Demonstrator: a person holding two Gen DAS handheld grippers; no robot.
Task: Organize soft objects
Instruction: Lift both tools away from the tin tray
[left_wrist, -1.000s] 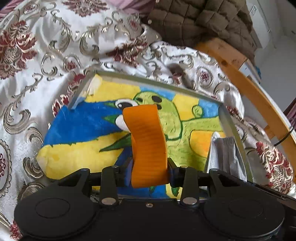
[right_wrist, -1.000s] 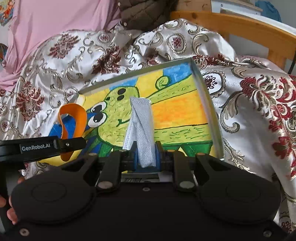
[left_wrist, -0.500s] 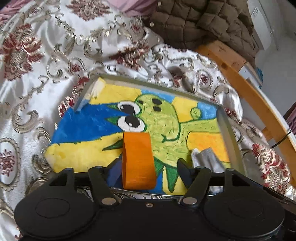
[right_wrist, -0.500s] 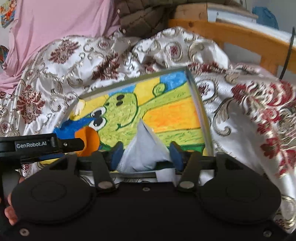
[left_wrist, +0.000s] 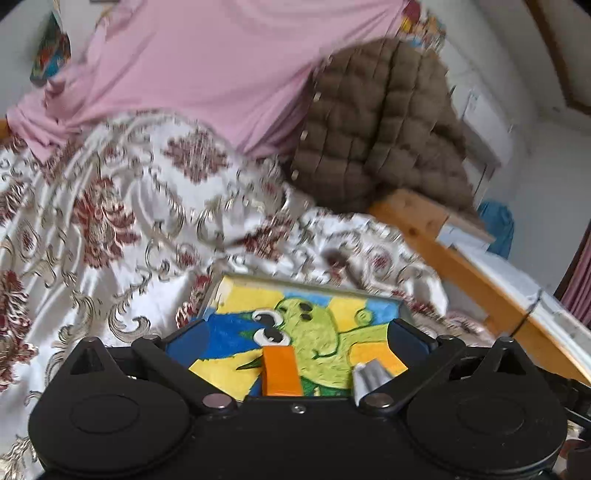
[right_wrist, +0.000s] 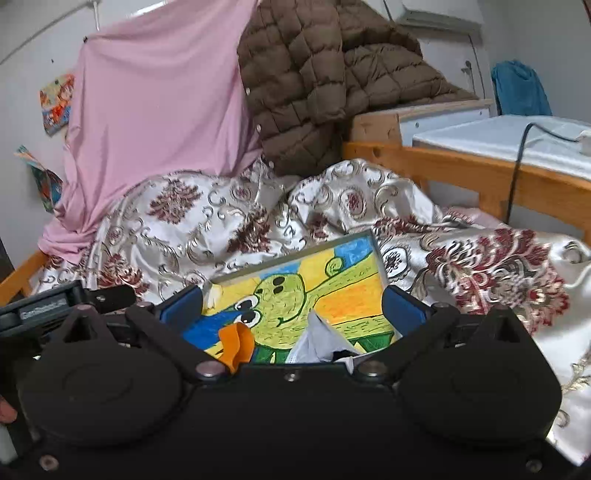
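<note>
A shallow tray with a cartoon picture on its floor (left_wrist: 332, 291) (right_wrist: 375, 240) lies on the bed. An orange band (left_wrist: 279, 371) (right_wrist: 234, 343) lies in it at the near left. A grey face mask (right_wrist: 317, 341) (left_wrist: 367, 374) lies in it at the near right. My left gripper (left_wrist: 297, 336) is open and empty, pulled back over the tray's near edge with the band between its spread fingers. My right gripper (right_wrist: 291, 306) is open and empty, with the mask just in front of it.
A white bedspread with red and gold patterns (left_wrist: 110, 221) (right_wrist: 480, 266) covers the bed. A pink cloth (left_wrist: 203, 74) and a brown quilted jacket (right_wrist: 314, 74) hang at the back. A wooden bed rail (right_wrist: 461, 170) runs along the right.
Both grippers opened and let go: the orange band and the mask dropped into the tray. Both grippers then pulled back and tilted up, so the tray now looks smaller and lower.
</note>
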